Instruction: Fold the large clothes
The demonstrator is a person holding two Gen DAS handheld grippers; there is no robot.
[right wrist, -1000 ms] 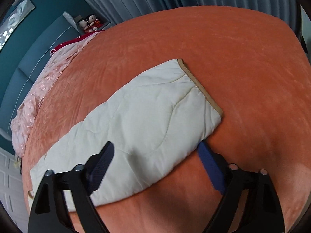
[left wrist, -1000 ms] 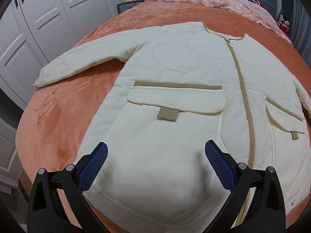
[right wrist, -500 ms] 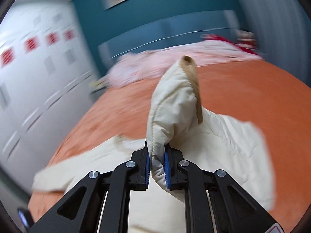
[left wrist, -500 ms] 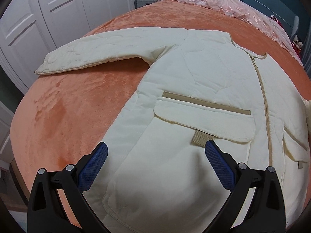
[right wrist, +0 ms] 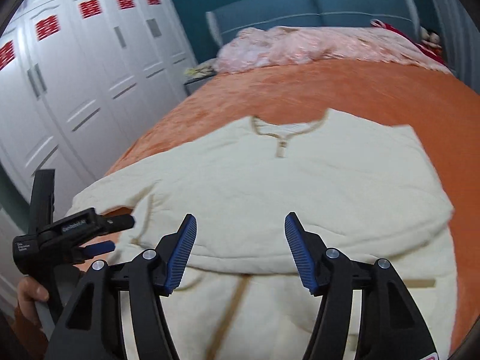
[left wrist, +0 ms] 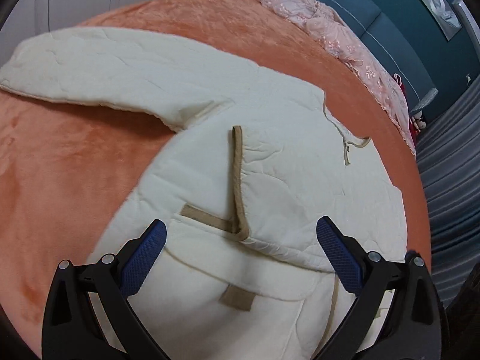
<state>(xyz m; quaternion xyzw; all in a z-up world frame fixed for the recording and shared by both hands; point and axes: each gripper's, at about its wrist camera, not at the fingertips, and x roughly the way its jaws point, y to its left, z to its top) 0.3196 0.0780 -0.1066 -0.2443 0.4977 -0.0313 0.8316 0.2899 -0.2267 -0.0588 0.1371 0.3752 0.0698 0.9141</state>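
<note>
Since a second ago the right gripper (right wrist: 240, 249) has carried the coat's right sleeve (left wrist: 300, 198) across the chest and let it go: its fingers (right wrist: 183, 252) are now spreading apart with nothing between them, hovering over the near edge of that folded sleeve. The left gripper (left wrist: 240, 258) has swung leftward over the pocket flap (left wrist: 240, 273), its fingers (left wrist: 144, 258) wide apart and holding nothing. Beyond them the cream quilted coat (right wrist: 300, 180) lies front-up on the orange bed (left wrist: 75, 165), collar at the far end and hem nearest. The left sleeve (left wrist: 105, 69) is not yet folded; its long axis runs out to the far left, cuff well apart from the body. By my judgement the left gripper is nearer and should take it.
</note>
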